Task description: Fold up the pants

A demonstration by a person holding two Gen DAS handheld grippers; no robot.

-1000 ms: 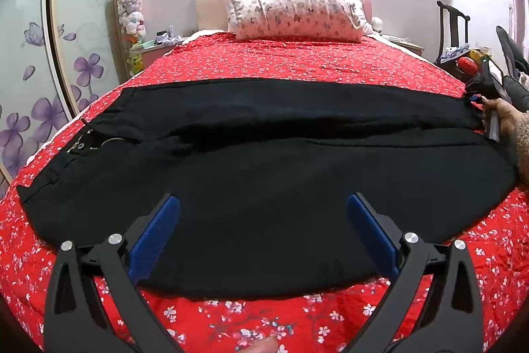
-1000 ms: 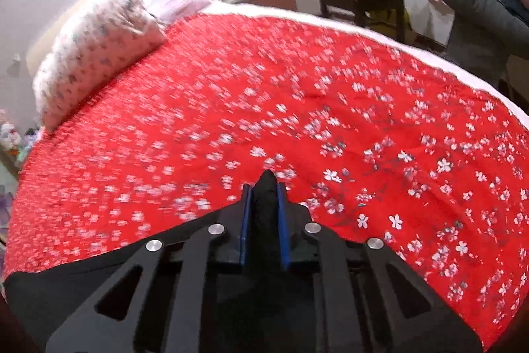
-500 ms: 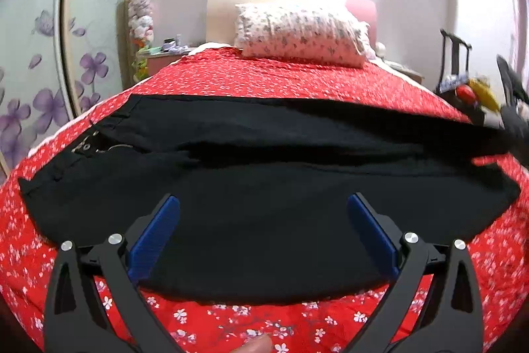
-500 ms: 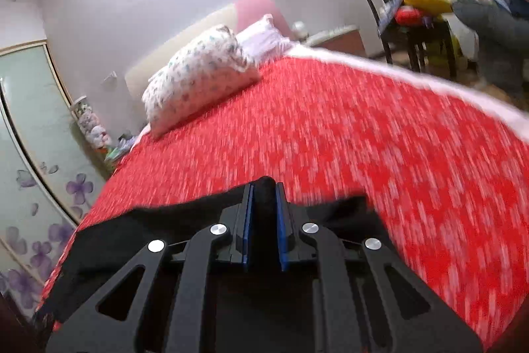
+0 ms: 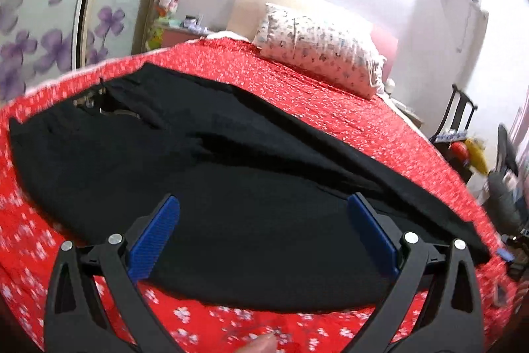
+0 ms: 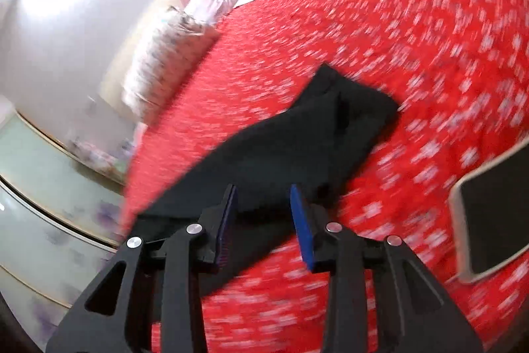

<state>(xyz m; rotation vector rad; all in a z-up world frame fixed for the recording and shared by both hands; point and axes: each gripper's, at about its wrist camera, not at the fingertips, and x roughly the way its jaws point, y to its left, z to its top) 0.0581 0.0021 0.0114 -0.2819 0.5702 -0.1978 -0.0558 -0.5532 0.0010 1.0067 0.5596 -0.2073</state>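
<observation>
Black pants [image 5: 248, 187] lie spread lengthwise across the red flowered bedspread [image 5: 330, 95], waistband at the left. My left gripper [image 5: 263, 200] hovers over the near leg, jaws wide open, nothing between the blue pads. In the right wrist view the leg ends [image 6: 314, 128] rest flat on the bed, one over the other. My right gripper [image 6: 263, 192] is just behind them, its jaws opening; black cloth lies below the gap, and the pads are not pressing on it. This view is motion-blurred.
A flowered pillow [image 5: 317, 48] leans on the headboard at the far end. A dark-screened phone [image 6: 489, 214] lies on the bedspread right of the leg ends. A chair [image 5: 459, 118] with clutter stands past the bed's right side, and a flowered wardrobe door [image 5: 39, 22] stands at the left.
My right gripper was shut on the black cloth and swung with it; its jaws have now parted and the leg end lies on the bed. The left view has rolled and shifted slightly.
</observation>
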